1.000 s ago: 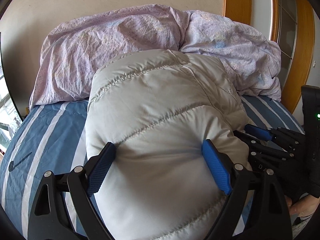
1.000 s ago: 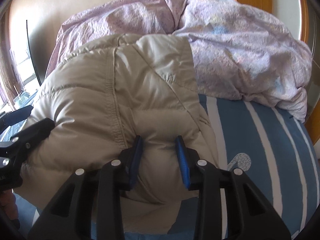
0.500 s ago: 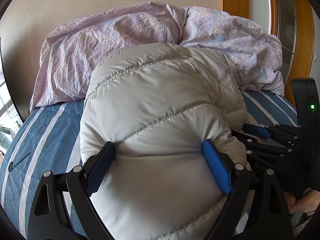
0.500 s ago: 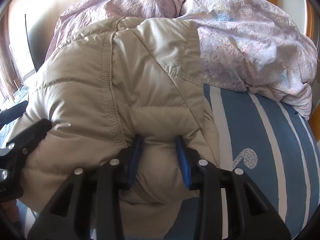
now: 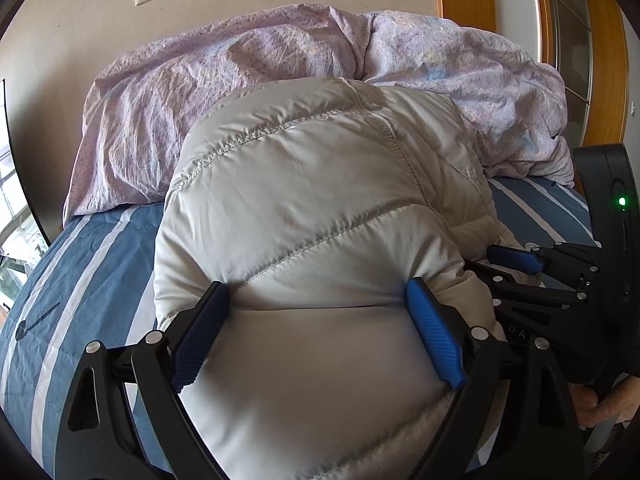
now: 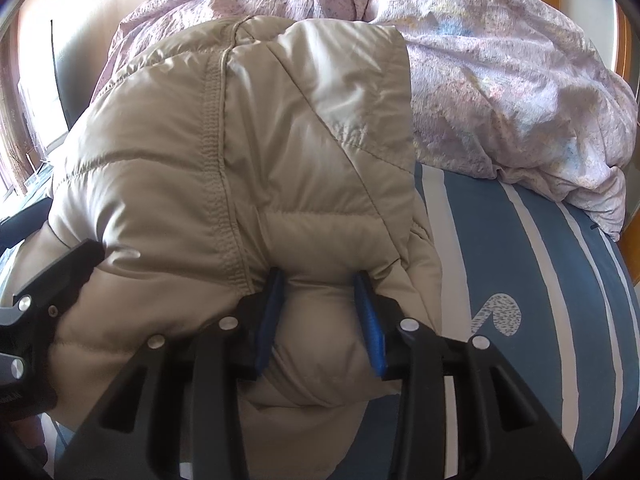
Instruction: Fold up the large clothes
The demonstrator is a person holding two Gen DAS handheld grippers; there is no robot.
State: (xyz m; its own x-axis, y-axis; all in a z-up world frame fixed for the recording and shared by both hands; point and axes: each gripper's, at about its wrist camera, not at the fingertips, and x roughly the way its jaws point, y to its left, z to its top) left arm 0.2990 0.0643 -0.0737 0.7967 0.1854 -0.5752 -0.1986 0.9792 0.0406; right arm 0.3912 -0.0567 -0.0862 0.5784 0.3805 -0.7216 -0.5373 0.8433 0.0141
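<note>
Puffy jacket (image 5: 320,208) is held off the striped bed (image 6: 520,264), pinched narrowly by right gripper (image 6: 320,312) and widely by left gripper (image 5: 320,328); both edges are best carried forward level so the fold lands square.

Right gripper (image 6: 320,316) clamped on a fold of beige quilted down jacket (image 6: 224,152), above blue-and-white striped bedsheet (image 6: 532,280). Crumpled lilac duvet (image 6: 500,80) lies behind. Left gripper (image 6: 44,304) at jacket's left edge.
</note>
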